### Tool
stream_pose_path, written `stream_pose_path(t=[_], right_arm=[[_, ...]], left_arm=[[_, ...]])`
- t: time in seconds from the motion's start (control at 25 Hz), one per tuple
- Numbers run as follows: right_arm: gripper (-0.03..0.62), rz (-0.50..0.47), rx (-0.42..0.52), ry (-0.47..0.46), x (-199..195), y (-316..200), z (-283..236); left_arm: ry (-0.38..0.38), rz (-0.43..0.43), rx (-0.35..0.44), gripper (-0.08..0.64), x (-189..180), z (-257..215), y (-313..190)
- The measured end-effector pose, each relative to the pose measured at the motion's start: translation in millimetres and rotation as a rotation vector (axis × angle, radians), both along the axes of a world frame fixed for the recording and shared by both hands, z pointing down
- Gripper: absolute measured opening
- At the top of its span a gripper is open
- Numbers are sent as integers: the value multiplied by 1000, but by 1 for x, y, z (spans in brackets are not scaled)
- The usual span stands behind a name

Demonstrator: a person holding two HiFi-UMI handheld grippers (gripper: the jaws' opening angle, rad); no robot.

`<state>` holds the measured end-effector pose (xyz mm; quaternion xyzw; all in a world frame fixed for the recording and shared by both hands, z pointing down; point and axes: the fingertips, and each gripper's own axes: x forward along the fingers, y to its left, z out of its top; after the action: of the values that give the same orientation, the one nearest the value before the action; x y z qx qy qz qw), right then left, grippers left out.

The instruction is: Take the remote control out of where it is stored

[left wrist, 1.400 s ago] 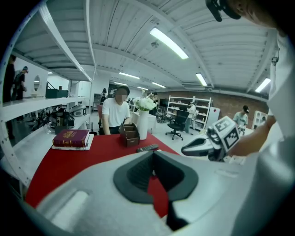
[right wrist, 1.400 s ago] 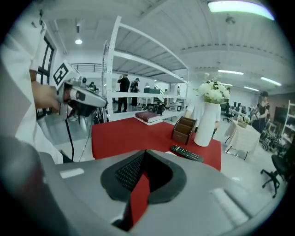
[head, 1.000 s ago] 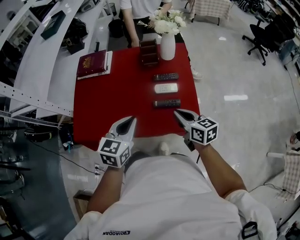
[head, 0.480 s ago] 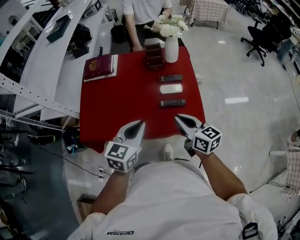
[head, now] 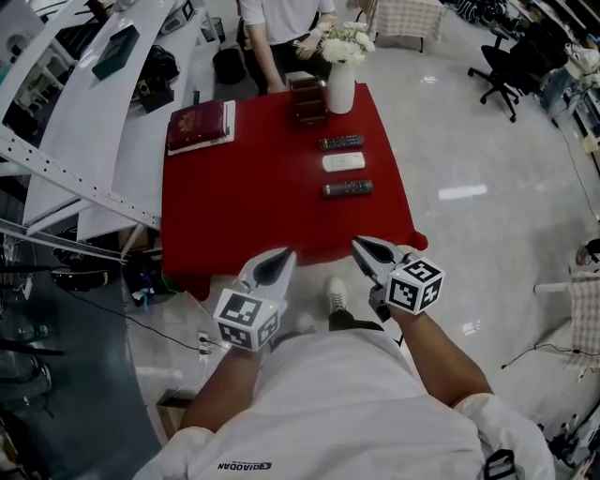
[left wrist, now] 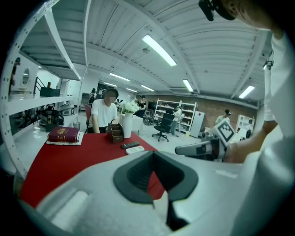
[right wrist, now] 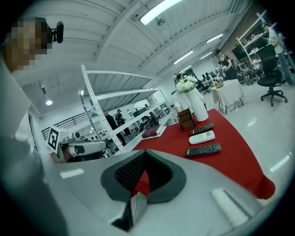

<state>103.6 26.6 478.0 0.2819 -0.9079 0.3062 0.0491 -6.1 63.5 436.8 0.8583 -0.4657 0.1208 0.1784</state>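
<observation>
Three remotes lie in a row on the red table (head: 244,202): a dark remote (head: 340,142), a white remote (head: 343,162) and a second dark remote (head: 348,188) closest to me. Behind them stands a wooden holder box (head: 307,94). My left gripper (head: 280,257) and right gripper (head: 363,247) hang over the floor just short of the table's near edge, both shut and empty. The right gripper view shows the remotes (right wrist: 203,150) well ahead of the right gripper (right wrist: 145,152). The left gripper view shows the left gripper (left wrist: 154,154) with its tips together.
A white vase with flowers (head: 340,84) stands beside the holder. A dark red book (head: 199,125) lies at the table's far left. A person (head: 281,23) stands behind the table. White shelving (head: 84,178) runs along the left; an office chair (head: 502,66) is far right.
Both grippers have drawn back from over the table's near edge to over the floor. The table and remotes now sit farther away in the head view. The jaws stayed shut.
</observation>
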Motion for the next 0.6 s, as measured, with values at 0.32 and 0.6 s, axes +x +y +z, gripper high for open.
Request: stream_pose_path(t=[0.32,0.6], right_arm=[[5,72,61,44,10,37,-6],[5,61,114,73,9,49,-14]], left_arm=[[2,46,13,2,-5,0,29],[6,44,23,2,-2,-2,40]])
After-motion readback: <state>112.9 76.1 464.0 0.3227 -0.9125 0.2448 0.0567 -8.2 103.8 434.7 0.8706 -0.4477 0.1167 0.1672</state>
